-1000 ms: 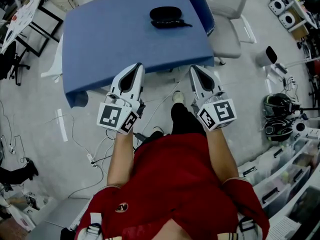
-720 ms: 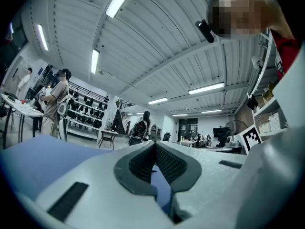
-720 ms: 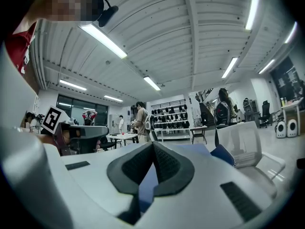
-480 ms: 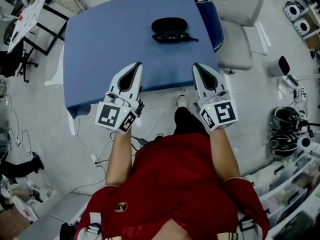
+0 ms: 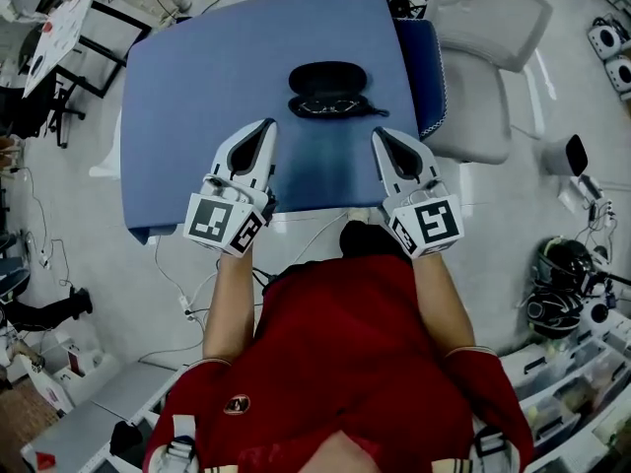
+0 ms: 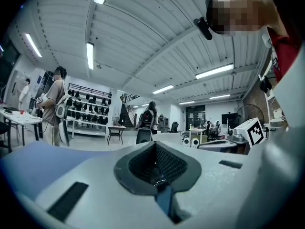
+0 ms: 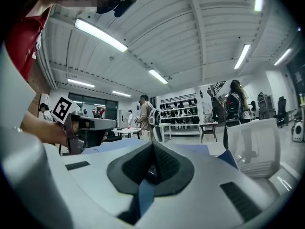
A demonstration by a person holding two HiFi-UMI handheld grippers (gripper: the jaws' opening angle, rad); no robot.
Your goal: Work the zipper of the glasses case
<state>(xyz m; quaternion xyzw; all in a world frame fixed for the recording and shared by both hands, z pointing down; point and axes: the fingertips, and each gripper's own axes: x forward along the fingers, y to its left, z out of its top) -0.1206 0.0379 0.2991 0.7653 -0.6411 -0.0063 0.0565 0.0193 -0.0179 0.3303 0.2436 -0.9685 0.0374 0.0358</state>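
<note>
A black glasses case lies on the blue table, toward its far middle, lid open with glasses showing inside. My left gripper hovers over the table's near part, left of and nearer than the case, jaws shut on nothing. My right gripper is level with it, right of and nearer than the case, also shut and empty. In the left gripper view the left gripper shows closed pads against the room; the right gripper looks the same in the right gripper view. The case is hidden in both gripper views.
A white chair stands at the table's right side, with a blue cushion against the edge. Cables trail on the floor below the near edge. Helmets and bins crowd the right. People stand in the room beyond.
Both grippers have moved forward from the floor in front of the table to over its near part, closer to the case. Their jaws stayed shut.
</note>
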